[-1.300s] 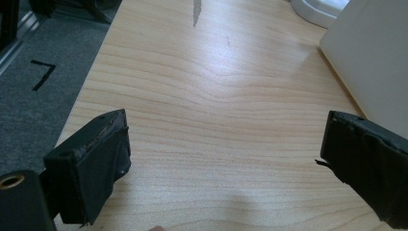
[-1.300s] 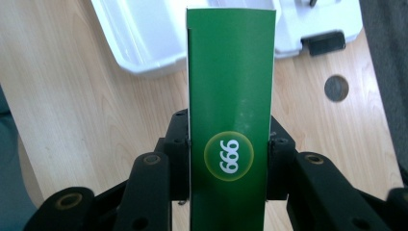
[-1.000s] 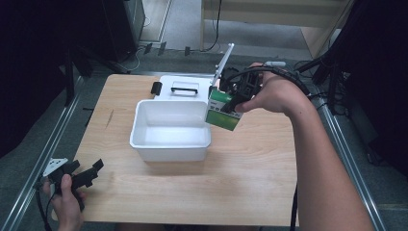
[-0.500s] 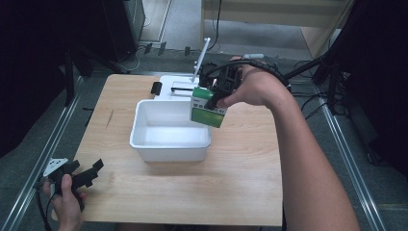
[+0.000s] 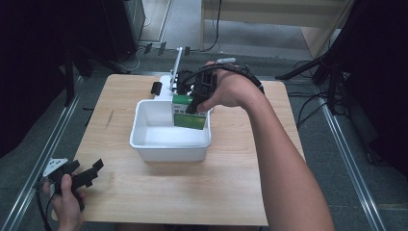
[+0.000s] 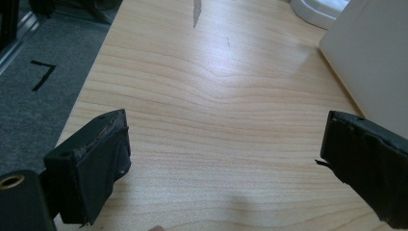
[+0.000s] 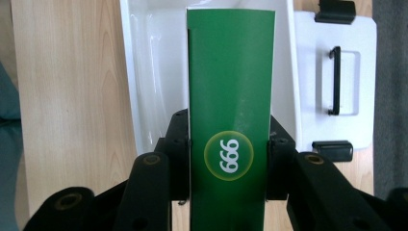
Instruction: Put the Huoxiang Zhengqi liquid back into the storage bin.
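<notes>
High view: the wooden table carries a white bin; over its far right corner hangs a green carton, pinched across its narrow sides by the right gripper (light, crushable cardboard, I'd judge). Left gripper rests spread, empty.

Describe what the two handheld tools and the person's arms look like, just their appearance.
Both tools are black, with two blocky jaws padded in worn black material. The left tool carries a grey three-cornered plate on top. The right tool has linked black arms with round bolt holes, and a black cable loops from it. The forearms are bare, with no sleeves in sight.
</notes>
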A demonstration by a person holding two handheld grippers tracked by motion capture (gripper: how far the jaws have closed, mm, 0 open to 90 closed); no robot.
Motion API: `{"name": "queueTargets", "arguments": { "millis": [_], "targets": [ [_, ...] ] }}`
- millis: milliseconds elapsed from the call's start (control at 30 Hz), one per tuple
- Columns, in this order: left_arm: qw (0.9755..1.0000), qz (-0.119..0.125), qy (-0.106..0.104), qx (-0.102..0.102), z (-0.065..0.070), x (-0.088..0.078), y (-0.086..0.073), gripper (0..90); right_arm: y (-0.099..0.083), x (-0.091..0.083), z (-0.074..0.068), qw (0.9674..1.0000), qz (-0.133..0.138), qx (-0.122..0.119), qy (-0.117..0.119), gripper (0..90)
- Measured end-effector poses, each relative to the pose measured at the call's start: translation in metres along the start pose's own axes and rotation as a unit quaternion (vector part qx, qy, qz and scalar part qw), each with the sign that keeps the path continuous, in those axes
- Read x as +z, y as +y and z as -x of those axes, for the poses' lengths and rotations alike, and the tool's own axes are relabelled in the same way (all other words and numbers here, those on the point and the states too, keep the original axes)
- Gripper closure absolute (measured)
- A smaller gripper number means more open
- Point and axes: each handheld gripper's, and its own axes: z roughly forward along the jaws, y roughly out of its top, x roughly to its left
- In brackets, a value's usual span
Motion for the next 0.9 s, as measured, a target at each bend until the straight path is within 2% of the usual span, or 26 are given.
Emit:
{"name": "queueTargets", "arguments": {
  "millis": [233, 300, 467, 667, 833, 900],
  "targets": [
    [1.0, 0.001, 0.0, -0.003, 0.0, 0.0, 0.0, 4.1, 0.002, 0.014, -0.002, 0.9995, -0.008, -0.031, -0.004, 64.4],
    [1.0, 0.001, 0.0, -0.002, 0.0, 0.0, 0.0, 4.1, 0.001, 0.016, -0.002, 0.9995, -0.013, -0.029, -0.005, 64.4],
    [1.0, -0.001, -0.001, -0.001, 0.0, 0.0, 0.0, 4.1, -0.004, 0.027, 0.0, 0.9991, -0.011, -0.041, -0.002, 64.3],
    [1.0, -0.001, -0.002, -0.003, 0.0, 0.0, 0.0, 4.1, -0.01, 0.039, 0.002, 0.9994, -0.02, -0.03, -0.001, 64.3],
    [1.0, -0.001, -0.001, -0.003, 0.0, 0.0, 0.0, 4.1, -0.018, 0.049, 0.005, 0.999, -0.017, -0.042, -0.001, 64.3],
    [1.0, -0.001, -0.002, -0.004, 0.0, 0.001, 0.0, 4.1, -0.02, 0.051, 0.005, 0.9991, -0.018, -0.038, -0.002, 64.3]
  ]
}}
